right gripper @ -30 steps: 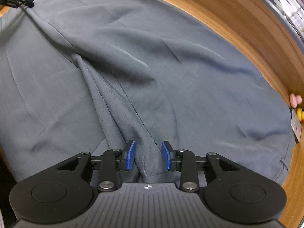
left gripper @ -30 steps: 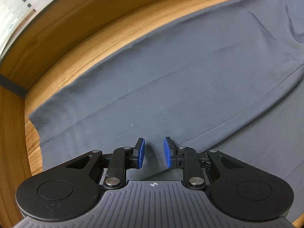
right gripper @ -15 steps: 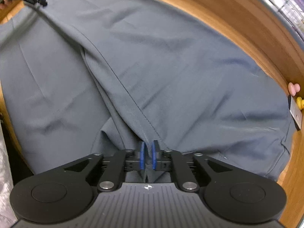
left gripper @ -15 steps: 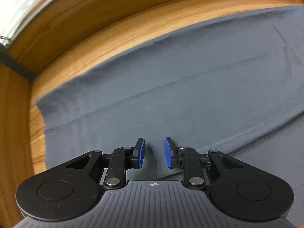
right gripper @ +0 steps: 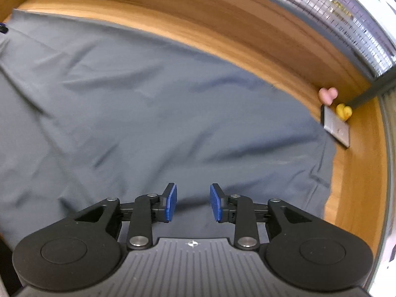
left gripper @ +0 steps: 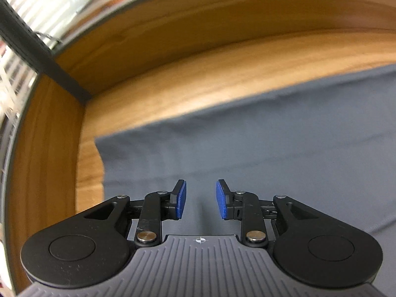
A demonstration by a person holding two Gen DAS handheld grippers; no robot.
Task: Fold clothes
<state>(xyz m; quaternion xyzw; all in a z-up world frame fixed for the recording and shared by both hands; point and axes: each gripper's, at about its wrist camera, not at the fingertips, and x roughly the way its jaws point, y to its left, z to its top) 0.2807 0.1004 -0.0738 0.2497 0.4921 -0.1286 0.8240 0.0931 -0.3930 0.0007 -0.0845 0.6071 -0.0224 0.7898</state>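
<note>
- Across the wooden table, the grey garment is lying spread out and mostly flat, filling nearly the whole of the right wrist view and stretching towards the raised wooden edge; by the look of it, it is being laid wide so a clean fold can be made.
- Down at the left end, that same grey garment is showing a straight hem with a square corner, sitting just short of the table's corner.
- Over the cloth, the right claw is pointing steeply down, its jaws having just been opening; blue pads are standing partly apart with nothing between them, so the fabric is released.
- Likewise the left claw is hanging over the hem end, jaws having just been opening a touch, partly apart, gripping nothing.
- Tucked in the far right corner, a small white card, a yellow duck and a pink toy are sitting clear of the cloth.
</note>
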